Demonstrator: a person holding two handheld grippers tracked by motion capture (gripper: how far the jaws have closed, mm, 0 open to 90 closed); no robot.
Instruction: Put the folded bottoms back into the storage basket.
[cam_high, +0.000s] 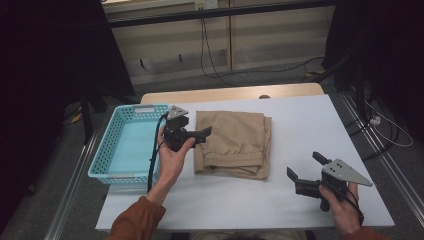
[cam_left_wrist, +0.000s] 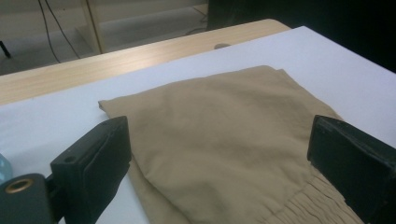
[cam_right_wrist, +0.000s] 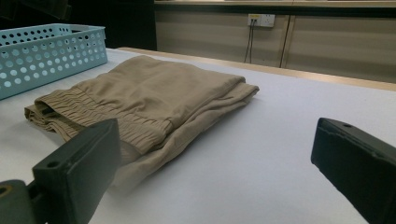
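Folded tan trousers (cam_high: 232, 142) lie in the middle of the white table (cam_high: 305, 122), elastic waistband toward the front. My left gripper (cam_high: 197, 132) hovers at the trousers' left edge, held by a hand in an orange sleeve. In the left gripper view it (cam_left_wrist: 219, 154) is open, jaws wide apart over the tan cloth (cam_left_wrist: 219, 116), nothing held. My right gripper (cam_high: 304, 165) is open over bare table, right of the trousers near the front edge. In the right gripper view it (cam_right_wrist: 215, 163) faces the trousers (cam_right_wrist: 154, 98), well short of them.
A light blue perforated basket (cam_high: 107, 150) stands at the table's left edge, beside the trousers, also in the right gripper view (cam_right_wrist: 46, 51). A wooden strip (cam_high: 230, 94) runs along the table's far edge. Cables (cam_high: 260, 70) lie on the floor behind.
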